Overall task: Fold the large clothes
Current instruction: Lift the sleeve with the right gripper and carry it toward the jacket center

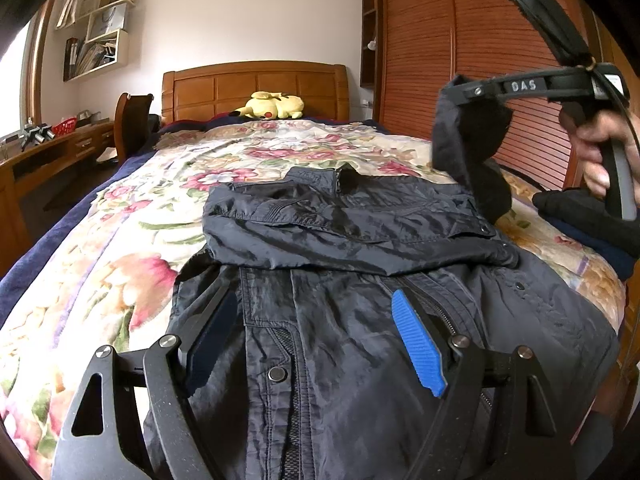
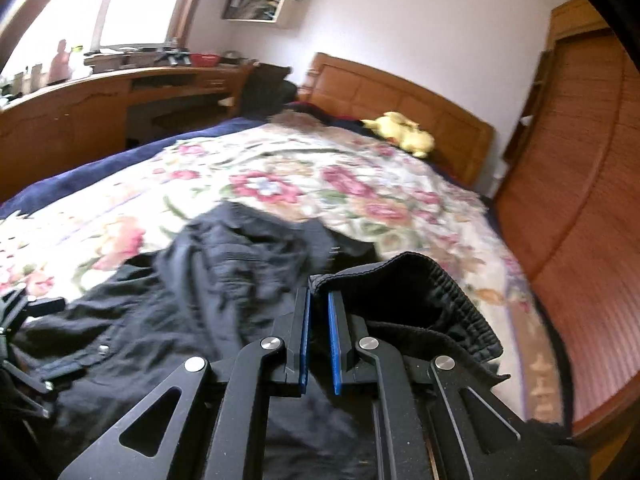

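The right claw (image 2: 319, 320) grips a sleeve cuff (image 2: 404, 276), lifted over the jacket (image 1: 360, 280) (on the bed (image 1: 120, 240)); next, lay it across the chest. The left claw (image 1: 316, 336) hovers open.

The left gripper (image 1: 316, 336) is showing black linkage arms with silver round screws, triangular cut-outs and ribbed blue pads (image 1: 418, 344). The right gripper (image 2: 319, 304) is looking the same, its frame bearing raised letters "DAS" and a thin black cable. A hand (image 1: 600, 148) is showing above a black sleeve (image 1: 592, 212).
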`<action>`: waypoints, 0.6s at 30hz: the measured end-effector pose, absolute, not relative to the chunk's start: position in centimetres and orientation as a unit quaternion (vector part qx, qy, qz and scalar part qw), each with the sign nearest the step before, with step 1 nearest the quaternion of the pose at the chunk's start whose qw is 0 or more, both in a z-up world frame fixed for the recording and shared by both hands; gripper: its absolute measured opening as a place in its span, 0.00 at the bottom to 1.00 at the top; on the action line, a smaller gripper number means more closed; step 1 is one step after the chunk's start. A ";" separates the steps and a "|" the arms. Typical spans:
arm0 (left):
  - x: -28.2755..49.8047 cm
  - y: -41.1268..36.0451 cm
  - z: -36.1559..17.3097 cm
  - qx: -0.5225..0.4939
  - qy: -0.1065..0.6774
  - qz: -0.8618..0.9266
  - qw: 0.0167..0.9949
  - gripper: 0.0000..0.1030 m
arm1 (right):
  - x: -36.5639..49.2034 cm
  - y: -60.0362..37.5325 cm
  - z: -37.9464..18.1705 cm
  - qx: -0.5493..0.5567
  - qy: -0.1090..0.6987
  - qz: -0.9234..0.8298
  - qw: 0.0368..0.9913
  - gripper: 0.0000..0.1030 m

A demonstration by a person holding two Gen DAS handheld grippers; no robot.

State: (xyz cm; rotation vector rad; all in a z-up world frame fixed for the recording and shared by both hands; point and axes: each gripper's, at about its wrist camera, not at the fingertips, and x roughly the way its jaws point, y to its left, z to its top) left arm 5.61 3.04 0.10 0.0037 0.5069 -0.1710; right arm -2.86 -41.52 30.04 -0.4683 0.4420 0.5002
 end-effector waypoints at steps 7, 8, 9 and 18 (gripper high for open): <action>5.5 3.3 0.1 -0.002 0.250 -0.083 0.965 0.78 | -3.6 -40.5 28.0 -0.236 0.235 0.286 0.899 0.08; 5.5 3.3 0.1 -0.002 0.250 -0.083 0.965 0.78 | -3.7 -40.3 27.6 -0.238 0.239 0.287 0.896 0.08; 5.6 3.3 0.1 -0.002 0.251 -0.083 0.965 0.78 | -3.2 -40.3 27.4 -0.240 0.244 0.289 0.894 0.08; 5.6 3.2 0.1 0.002 0.251 -0.083 0.964 0.78 | -2.0 -39.6 26.5 -0.219 0.265 0.282 0.896 0.35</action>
